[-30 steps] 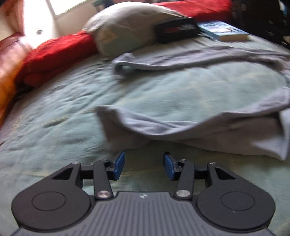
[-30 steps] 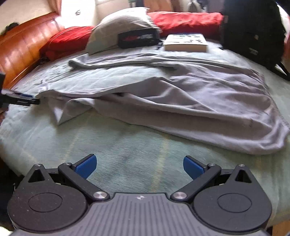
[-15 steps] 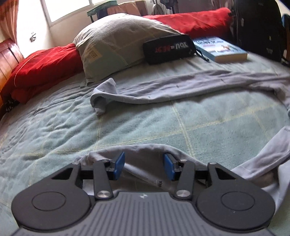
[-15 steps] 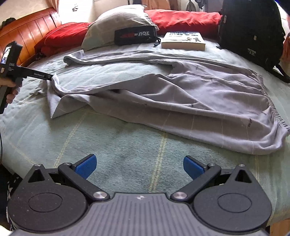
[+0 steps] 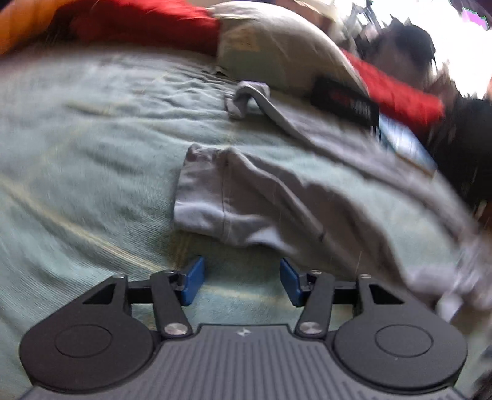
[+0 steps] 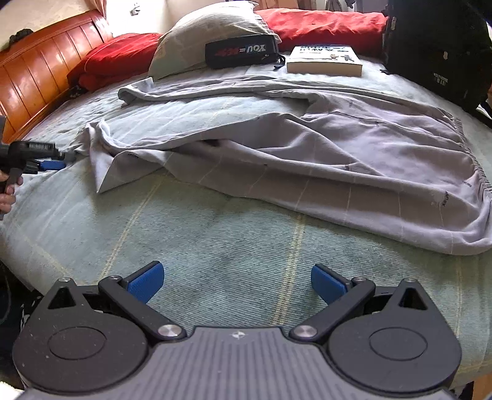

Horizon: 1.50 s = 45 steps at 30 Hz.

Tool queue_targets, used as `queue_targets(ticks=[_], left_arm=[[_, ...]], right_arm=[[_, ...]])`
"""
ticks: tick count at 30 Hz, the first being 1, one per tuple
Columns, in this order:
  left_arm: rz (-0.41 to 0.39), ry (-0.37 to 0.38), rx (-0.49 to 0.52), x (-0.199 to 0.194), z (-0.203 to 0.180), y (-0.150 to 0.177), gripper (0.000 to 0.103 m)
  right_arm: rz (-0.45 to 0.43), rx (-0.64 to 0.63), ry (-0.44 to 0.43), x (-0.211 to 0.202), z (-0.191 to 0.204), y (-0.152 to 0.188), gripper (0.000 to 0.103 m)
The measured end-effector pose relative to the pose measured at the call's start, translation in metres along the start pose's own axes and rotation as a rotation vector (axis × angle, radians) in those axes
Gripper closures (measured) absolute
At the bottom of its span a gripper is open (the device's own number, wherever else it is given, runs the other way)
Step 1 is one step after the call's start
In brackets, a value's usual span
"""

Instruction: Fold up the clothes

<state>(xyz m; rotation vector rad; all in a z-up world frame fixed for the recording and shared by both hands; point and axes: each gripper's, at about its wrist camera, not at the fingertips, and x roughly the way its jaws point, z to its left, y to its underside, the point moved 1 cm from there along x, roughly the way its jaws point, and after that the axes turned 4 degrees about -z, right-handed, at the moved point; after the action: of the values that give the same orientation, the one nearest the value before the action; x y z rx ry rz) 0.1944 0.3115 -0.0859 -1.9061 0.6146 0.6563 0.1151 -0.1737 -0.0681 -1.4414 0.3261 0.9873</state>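
A grey long-sleeved garment (image 6: 307,154) lies spread and rumpled across the green bedspread (image 6: 215,246). One sleeve (image 6: 184,89) stretches along the far side toward the pillow. The near sleeve ends in a cuff (image 5: 209,197) lying flat just ahead of my left gripper (image 5: 241,277), which is open with only bedspread between its blue pads. The right wrist view shows that left gripper (image 6: 55,164) at the left edge, close beside the cuff (image 6: 101,172). My right gripper (image 6: 236,286) is wide open above the bedspread, short of the garment's front edge. The left wrist view is motion-blurred.
A grey pillow (image 6: 200,34), a black case (image 6: 243,52) and a book (image 6: 323,60) lie at the head of the bed by red pillows (image 6: 323,24). A black backpack (image 6: 436,46) stands far right. A wooden headboard (image 6: 40,70) runs along the left. A hand (image 6: 7,190) holds the left gripper.
The left gripper has drawn back from the sleeve cuff and swung, so the cuff now lies on the bed ahead of it. The right gripper has hardly moved.
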Motion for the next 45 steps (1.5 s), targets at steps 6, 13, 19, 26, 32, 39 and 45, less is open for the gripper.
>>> queue_targets(ticks=[6,13,19,26,32,39,45], left_arm=[[-0.077,0.103,-0.225,0.027,0.030,-0.019,0.051],[-0.149,0.002,-0.202,0.037,0.026,-0.019,0.088],[-0.176,-0.116,-0.137,0.007,0.022,-0.026,0.096],[-0.226,-0.227,-0.032,-0.049,0.032,-0.030,0.098],[-0.248,-0.270,-0.034,-0.076,0.047,-0.027,0.100],[-0.264,-0.295,-0.047,-0.101,0.059,-0.023,0.100],[-0.245,-0.398,-0.041,-0.107,0.074,-0.018,0.094]], right_arm=[[0.001,0.022,0.017,0.001,-0.005,0.000,0.000],[0.002,0.036,0.031,0.002,-0.007,0.000,0.000],[-0.020,0.044,0.034,-0.008,-0.009,0.001,0.000],[-0.044,0.058,0.024,-0.018,-0.010,0.001,0.000],[-0.059,0.046,0.011,-0.026,-0.006,0.002,0.000],[-0.079,0.056,0.027,-0.034,-0.010,0.003,0.000],[-0.077,0.055,0.045,-0.035,-0.016,0.006,0.000]])
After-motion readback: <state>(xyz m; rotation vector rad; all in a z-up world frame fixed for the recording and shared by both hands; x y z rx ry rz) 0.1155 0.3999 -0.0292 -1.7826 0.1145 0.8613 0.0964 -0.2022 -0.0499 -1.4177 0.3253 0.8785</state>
